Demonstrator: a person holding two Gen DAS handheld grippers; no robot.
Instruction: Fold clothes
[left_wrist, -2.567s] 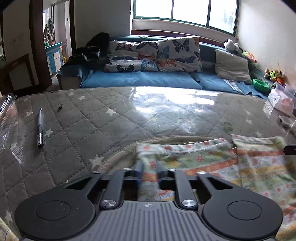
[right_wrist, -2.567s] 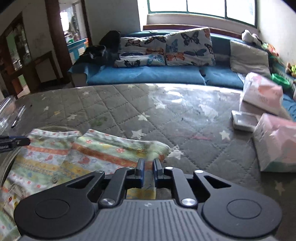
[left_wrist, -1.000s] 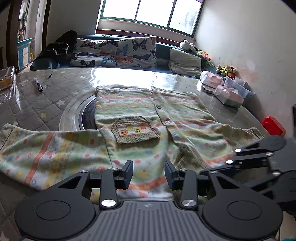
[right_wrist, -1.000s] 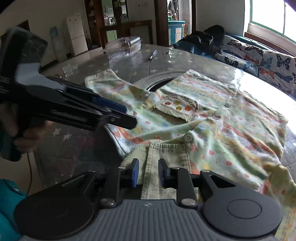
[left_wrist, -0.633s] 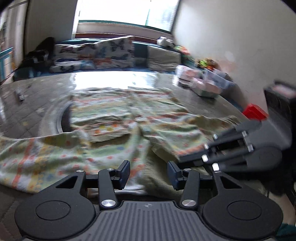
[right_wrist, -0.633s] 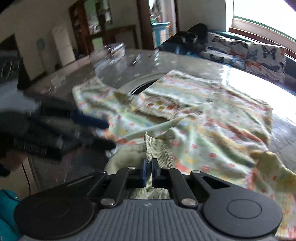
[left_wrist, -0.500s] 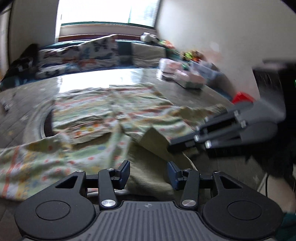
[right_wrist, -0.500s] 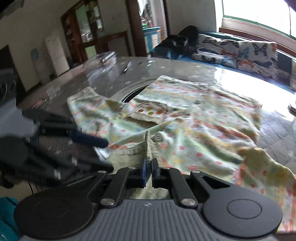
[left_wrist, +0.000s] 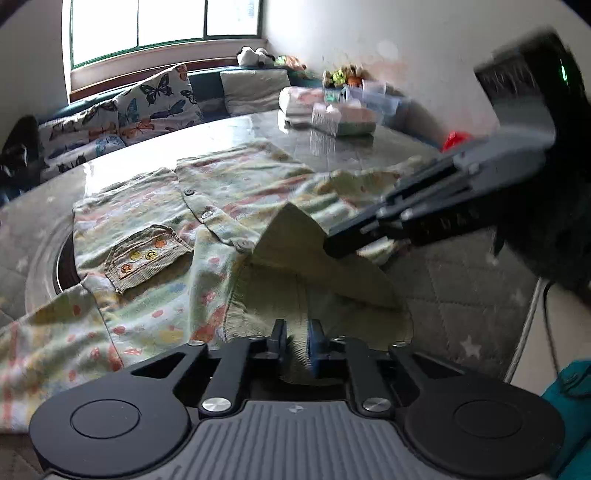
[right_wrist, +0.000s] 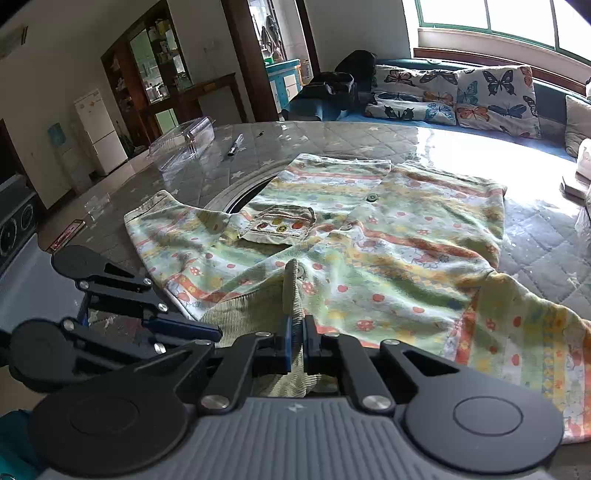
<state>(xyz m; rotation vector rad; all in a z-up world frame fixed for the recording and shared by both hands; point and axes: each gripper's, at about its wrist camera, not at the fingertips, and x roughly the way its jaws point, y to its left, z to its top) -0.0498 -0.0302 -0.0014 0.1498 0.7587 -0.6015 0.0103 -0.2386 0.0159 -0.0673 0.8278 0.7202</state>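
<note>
While the patterned shirt (right_wrist: 388, 240) lies spread face up across the quilted tabletop (right_wrist: 332, 136), we hold its ribbed collar (left_wrist: 295, 295) at the near edge: our left gripper (left_wrist: 295, 341) has its jaws closed narrow on the collar band, and our right gripper (right_wrist: 295, 341) has its jaws pinched tight on a raised ridge of the same collar. Beyond the shirt's far hem the tabletop is bare up to the sofa's butterfly cushions (right_wrist: 458, 92). To the left lie a pen (right_wrist: 235, 145) and a clear plastic box (right_wrist: 184, 142), whose contents we cannot make out. On the right side pink and white packages (left_wrist: 332, 110) sit near the edge, well apart from the shirt's sleeve (right_wrist: 535, 332).
</note>
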